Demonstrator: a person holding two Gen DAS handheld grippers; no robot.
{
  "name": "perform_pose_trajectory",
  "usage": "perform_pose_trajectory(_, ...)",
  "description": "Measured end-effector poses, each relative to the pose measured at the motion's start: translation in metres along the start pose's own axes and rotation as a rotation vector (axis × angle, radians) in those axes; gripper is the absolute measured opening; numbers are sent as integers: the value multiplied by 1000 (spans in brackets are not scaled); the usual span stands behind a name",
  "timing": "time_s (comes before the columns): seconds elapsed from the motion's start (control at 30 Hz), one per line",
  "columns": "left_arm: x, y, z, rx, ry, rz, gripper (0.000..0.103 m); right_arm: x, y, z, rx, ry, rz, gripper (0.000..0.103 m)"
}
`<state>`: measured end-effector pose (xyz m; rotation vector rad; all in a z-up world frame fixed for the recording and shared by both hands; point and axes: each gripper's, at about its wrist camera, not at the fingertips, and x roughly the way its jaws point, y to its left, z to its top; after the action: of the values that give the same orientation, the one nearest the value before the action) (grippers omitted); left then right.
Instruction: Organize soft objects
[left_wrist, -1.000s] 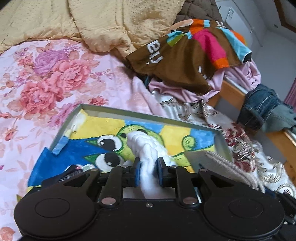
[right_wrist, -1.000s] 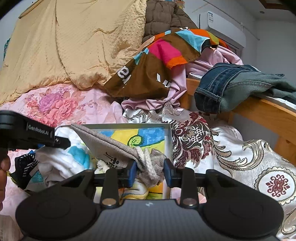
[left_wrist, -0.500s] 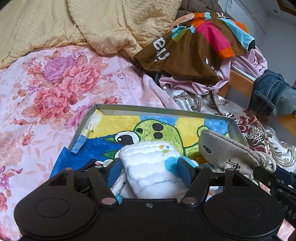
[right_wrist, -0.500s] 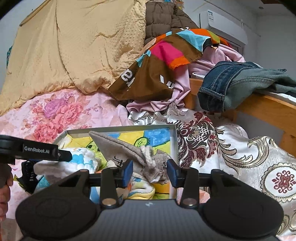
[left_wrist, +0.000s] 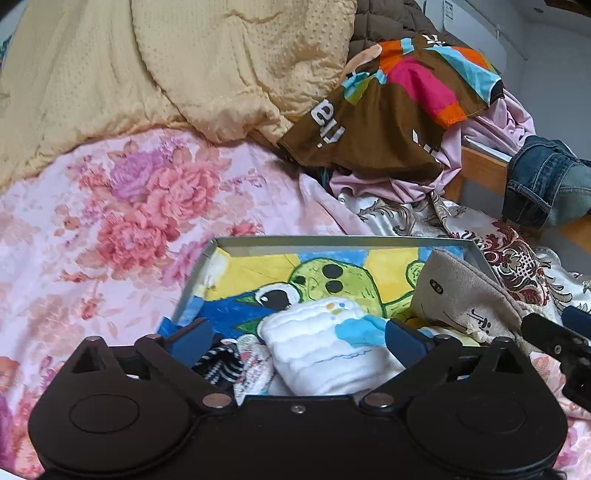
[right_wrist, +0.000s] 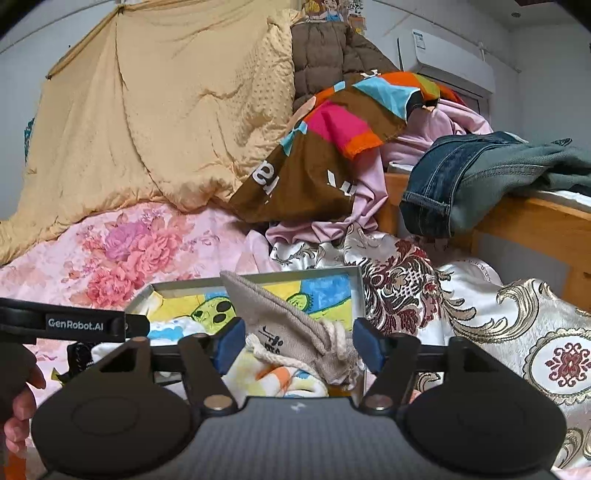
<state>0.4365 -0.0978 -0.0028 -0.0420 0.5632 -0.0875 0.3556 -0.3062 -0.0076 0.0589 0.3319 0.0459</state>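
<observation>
Left wrist view: my left gripper spread, white quilted cloth released in grey cartoon-lined tray. Right gripper spread; beige drawstring pouch dropped. Both apparently placed.

Coarse matt linen-like pouch, soft quilted white cloth, seemingly metal tray rim, glossy brocade bedspread

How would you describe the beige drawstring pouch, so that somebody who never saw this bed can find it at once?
On the pink floral bedsheet lies a shallow grey tray with a green cartoon frog picture. The beige linen drawstring pouch rests in its right part, beside the white folded cloth with blue patches. Only the pouch has a knotted white cord and black printed characters.
</observation>
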Motion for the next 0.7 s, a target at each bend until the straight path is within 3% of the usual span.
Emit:
perform_pose_trajectory(0.33, -37, 10, 5, -12, -35, 14, 102, -22, -6, 4, 35, -60, -16, 100)
perform_pose_trajectory(0.7, -86, 18, -7, -18, -79, 53, 102, -59, -8, 9, 67, -111, -21, 103)
